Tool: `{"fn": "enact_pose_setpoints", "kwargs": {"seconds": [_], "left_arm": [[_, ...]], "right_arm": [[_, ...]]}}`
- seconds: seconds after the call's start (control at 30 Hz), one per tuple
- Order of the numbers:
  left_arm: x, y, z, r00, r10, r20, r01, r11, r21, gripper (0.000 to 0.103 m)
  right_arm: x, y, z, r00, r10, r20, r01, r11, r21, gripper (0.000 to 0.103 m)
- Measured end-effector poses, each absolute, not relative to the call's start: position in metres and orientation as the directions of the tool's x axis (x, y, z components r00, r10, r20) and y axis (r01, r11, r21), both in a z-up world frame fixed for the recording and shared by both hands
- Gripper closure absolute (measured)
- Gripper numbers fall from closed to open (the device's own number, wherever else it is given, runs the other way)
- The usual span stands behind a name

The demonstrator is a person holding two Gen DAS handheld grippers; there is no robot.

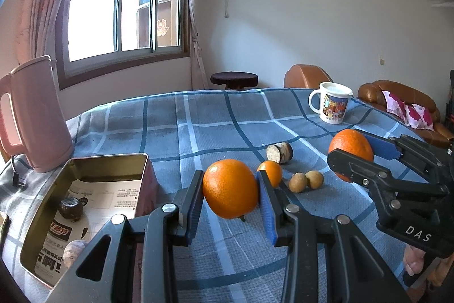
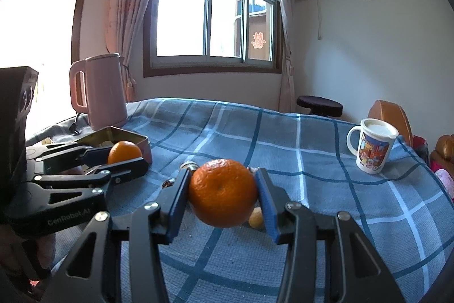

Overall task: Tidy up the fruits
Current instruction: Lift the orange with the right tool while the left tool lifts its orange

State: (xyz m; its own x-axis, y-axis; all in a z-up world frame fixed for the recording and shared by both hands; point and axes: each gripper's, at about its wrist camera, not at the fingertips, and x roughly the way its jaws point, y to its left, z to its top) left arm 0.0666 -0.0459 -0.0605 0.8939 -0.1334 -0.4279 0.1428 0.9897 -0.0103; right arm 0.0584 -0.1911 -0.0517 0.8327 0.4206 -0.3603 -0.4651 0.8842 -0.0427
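Note:
My left gripper [image 1: 230, 189] is shut on an orange [image 1: 230, 188] and holds it above the blue checked tablecloth, right of an open metal tin [image 1: 85, 161]. My right gripper [image 2: 222, 193] is shut on a second orange [image 2: 222, 192]; it shows in the left wrist view [image 1: 351, 149] at the right. On the cloth lie a small orange [image 1: 271, 171], two brown longans [image 1: 306, 181] and a dark cut fruit piece [image 1: 279, 152]. The tin holds a dark round fruit [image 1: 69, 208] and a pale round fruit [image 1: 74, 252] on printed paper.
A pink kettle [image 1: 34, 115] with its cord stands at the left behind the tin. A white cartoon mug [image 1: 332, 102] stands at the far right of the table. Brown sofas [image 1: 397, 98] and a dark stool [image 1: 234, 79] are beyond the table edge.

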Motion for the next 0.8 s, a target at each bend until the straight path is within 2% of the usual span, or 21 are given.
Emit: {"fn": "enact_pose_setpoints", "kwargs": {"seconds": [0.8], "left_arm": [[0.054, -0.044, -0.056, 0.924, -0.113, -0.365, 0.119, 0.993, -0.005, 0.065]], "right_arm": [[0.050, -0.195, -0.048, 0.852, 0.424, -0.308, -0.459, 0.887, -0.049, 0.054]]}}
